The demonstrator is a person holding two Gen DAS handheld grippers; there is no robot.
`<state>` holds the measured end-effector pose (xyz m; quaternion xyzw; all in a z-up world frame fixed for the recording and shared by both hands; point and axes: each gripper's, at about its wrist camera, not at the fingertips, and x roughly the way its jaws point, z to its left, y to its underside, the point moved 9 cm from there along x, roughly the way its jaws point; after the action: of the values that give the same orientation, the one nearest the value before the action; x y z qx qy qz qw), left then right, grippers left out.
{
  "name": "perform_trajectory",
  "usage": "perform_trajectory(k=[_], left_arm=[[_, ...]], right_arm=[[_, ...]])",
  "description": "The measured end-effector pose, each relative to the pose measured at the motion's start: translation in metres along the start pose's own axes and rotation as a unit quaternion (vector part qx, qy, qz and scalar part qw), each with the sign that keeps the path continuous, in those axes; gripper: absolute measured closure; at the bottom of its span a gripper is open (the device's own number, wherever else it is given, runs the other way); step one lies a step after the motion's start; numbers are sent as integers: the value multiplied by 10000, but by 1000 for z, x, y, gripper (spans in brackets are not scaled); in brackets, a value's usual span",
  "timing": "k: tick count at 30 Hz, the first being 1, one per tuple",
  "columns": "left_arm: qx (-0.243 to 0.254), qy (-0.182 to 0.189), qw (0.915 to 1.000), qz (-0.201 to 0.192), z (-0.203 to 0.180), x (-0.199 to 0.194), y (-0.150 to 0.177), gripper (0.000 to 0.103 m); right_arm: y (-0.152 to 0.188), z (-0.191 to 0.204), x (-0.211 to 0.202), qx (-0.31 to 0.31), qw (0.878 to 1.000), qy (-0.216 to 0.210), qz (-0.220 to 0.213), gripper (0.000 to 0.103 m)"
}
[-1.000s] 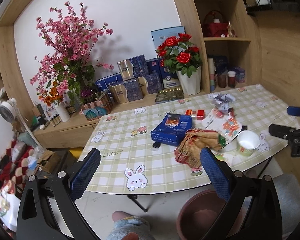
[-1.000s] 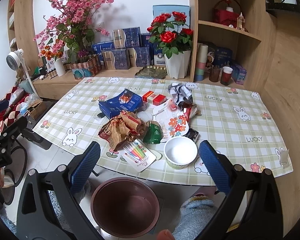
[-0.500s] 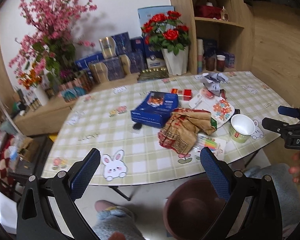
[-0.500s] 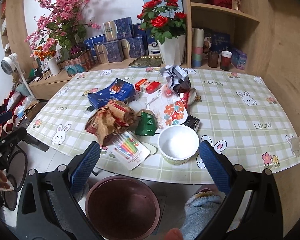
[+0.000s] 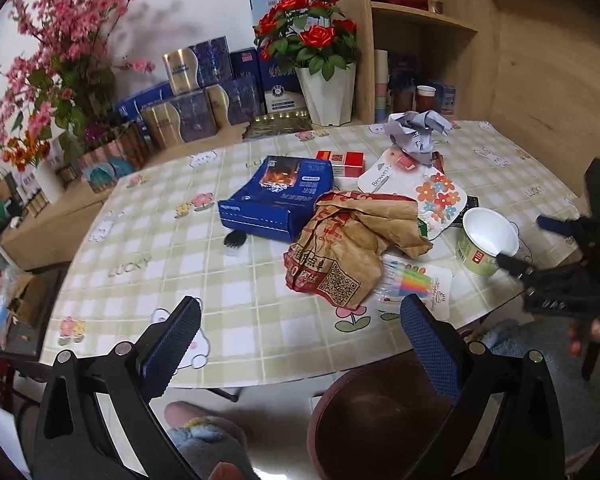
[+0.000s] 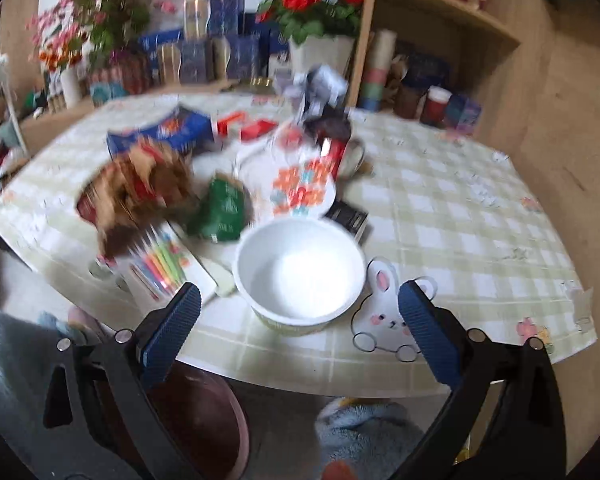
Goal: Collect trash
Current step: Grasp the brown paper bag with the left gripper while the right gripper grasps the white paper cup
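Two grippers hover at the near edge of the checked table [image 5: 228,280], fingers spread wide and empty: the left gripper [image 5: 296,344] faces the crumpled brown paper bag [image 5: 352,244], the right gripper [image 6: 298,318] lines up on the white paper bowl [image 6: 300,268] just beyond it. Below, on the floor, one dark round bin [image 5: 380,416] looks empty, so collecting seems barely begun. Everything is left on the table: one pack of coloured pens [image 5: 410,284], one green packet [image 6: 222,210], one flowered card [image 5: 436,196], one small black box [image 6: 348,216], one blue box [image 5: 280,196], two red boxes [image 5: 340,159] side by side, and farthest, one wad of crumpled white paper [image 5: 416,132].
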<state>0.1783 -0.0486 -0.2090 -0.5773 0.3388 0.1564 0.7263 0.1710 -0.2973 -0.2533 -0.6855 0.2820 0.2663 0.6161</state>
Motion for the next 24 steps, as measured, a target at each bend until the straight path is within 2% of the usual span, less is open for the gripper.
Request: perform_trajectory(k=[5, 12, 13, 14, 15, 17, 19, 21, 23, 24], left_arm=[[-37, 145, 9998, 163, 1, 23, 4, 5], [-172, 457, 9983, 311, -2, 45, 5, 5], [-223, 538, 9977, 350, -4, 48, 5, 5], [-289, 657, 9965, 419, -5, 53, 5, 6], [-320, 732, 9957, 468, -7, 57, 4, 6], [-371, 890, 9938, 551, -12, 63, 2, 9], [-414, 1013, 9921, 610, -17, 71, -2, 16], [-532, 1062, 9909, 634, -18, 78, -8, 17], [-724, 1114, 9888, 680, -15, 86, -13, 19], [-886, 1120, 9871, 721, -13, 91, -17, 25]], right_arm=[[6, -10, 32, 90, 9999, 103, 82, 6], [-1, -7, 54, 92, 9998, -99, 140, 6], [-2, -5, 54, 122, 9997, -173, 120, 9], [-5, -4, 53, 162, 9994, -298, 64, 19], [-6, -3, 51, 181, 9992, -368, 10, 19], [-8, -2, 49, 140, 9991, -392, -59, 20], [-8, 1, 44, 76, 9992, -387, -113, 20], [-9, 4, 39, 36, 9989, -413, -197, 20], [-10, 5, 35, 38, 9987, -445, -257, 20], [-11, 6, 34, 47, 9985, -463, -278, 20]])
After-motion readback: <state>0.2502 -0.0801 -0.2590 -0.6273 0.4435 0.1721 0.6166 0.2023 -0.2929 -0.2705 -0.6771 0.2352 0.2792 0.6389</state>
